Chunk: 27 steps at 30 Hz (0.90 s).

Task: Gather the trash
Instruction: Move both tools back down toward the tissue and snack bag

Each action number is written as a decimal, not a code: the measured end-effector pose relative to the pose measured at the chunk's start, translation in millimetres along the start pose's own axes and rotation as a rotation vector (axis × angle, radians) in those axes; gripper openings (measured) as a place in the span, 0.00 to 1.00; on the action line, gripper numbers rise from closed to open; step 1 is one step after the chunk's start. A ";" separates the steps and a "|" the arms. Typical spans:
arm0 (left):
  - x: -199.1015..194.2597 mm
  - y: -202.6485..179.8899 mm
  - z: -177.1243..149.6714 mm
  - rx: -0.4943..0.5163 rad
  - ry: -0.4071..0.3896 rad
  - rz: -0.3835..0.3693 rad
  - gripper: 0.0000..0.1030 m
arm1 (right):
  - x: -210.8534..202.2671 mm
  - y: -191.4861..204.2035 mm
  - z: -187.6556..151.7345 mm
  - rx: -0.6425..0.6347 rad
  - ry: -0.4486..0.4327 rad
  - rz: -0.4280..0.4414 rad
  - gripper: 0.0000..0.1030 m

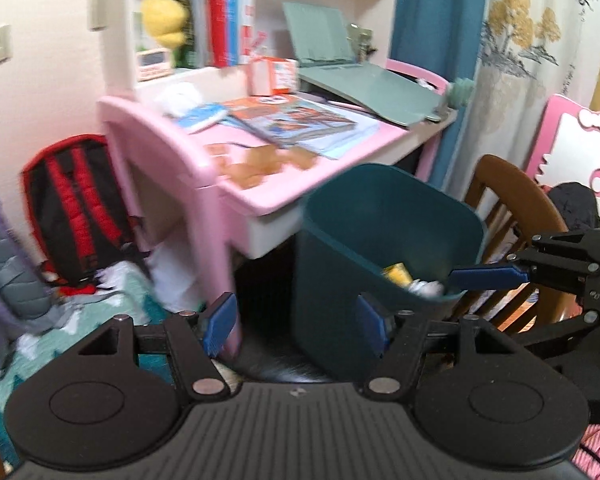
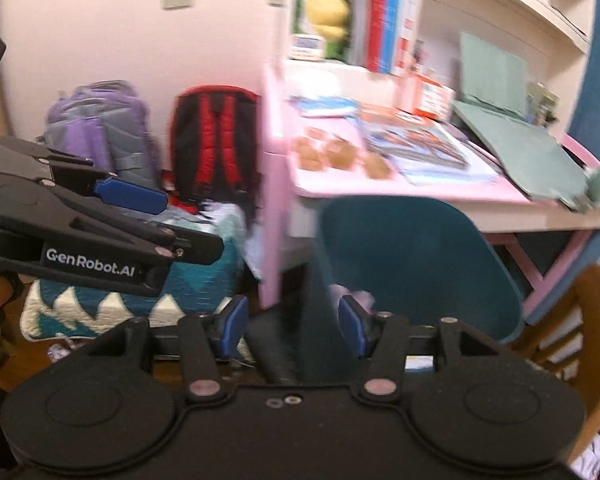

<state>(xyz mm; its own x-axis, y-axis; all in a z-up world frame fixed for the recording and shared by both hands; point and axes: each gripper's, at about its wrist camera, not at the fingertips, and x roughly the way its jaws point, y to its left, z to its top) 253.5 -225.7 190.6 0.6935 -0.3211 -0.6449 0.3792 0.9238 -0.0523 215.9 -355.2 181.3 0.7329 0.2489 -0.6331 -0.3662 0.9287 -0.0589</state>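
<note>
Left wrist | teal bin upright, mouth up | both hand-held grippers released, empty

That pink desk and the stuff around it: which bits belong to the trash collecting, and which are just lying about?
Job:
teal bin
brown scraps on the pink desk
litter in the bin

Lying about:
red backpack
purple backpack
books
wooden chair

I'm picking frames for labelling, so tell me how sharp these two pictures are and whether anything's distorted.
Left wrist view: motion blur smears the pink plastic desk and dark teal plastic bin, and the fisheye bends the walls; only the left gripper looks crisp. Right wrist view: blurrier still, the brown scraps on the desk are shapeless blobs, while the right gripper stays sharp.
</note>
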 end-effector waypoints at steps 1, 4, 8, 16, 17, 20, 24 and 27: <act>-8.0 9.4 -5.6 -0.009 -0.002 0.012 0.66 | -0.9 11.2 1.7 -0.015 -0.004 0.018 0.49; -31.9 43.0 -27.0 -0.051 0.000 0.054 0.69 | -0.8 46.2 6.7 -0.058 -0.020 0.085 0.49; -61.5 90.8 -61.1 -0.116 0.016 0.116 0.69 | 8.6 99.1 13.4 -0.112 -0.034 0.188 0.49; -114.0 184.0 -134.2 -0.245 0.036 0.260 0.76 | 46.0 210.3 23.2 -0.225 0.008 0.409 0.49; -118.3 195.3 -143.3 -0.264 0.042 0.272 0.76 | 52.0 225.3 23.5 -0.239 0.019 0.437 0.49; -129.9 228.5 -173.2 -0.317 0.056 0.311 0.76 | 72.7 267.3 22.5 -0.271 0.051 0.504 0.49; -138.4 274.0 -215.9 -0.393 0.064 0.360 0.83 | 107.9 320.6 16.7 -0.300 0.112 0.578 0.49; -137.7 312.4 -254.4 -0.470 0.072 0.384 0.85 | 138.2 359.4 7.3 -0.323 0.169 0.621 0.49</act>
<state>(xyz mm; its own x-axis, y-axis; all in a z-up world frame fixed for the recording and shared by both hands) 120.6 160.1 69.1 0.6774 0.0533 -0.7337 -0.2122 0.9691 -0.1256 189.8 15.0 78.3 0.2448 0.6344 -0.7332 -0.8570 0.4952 0.1423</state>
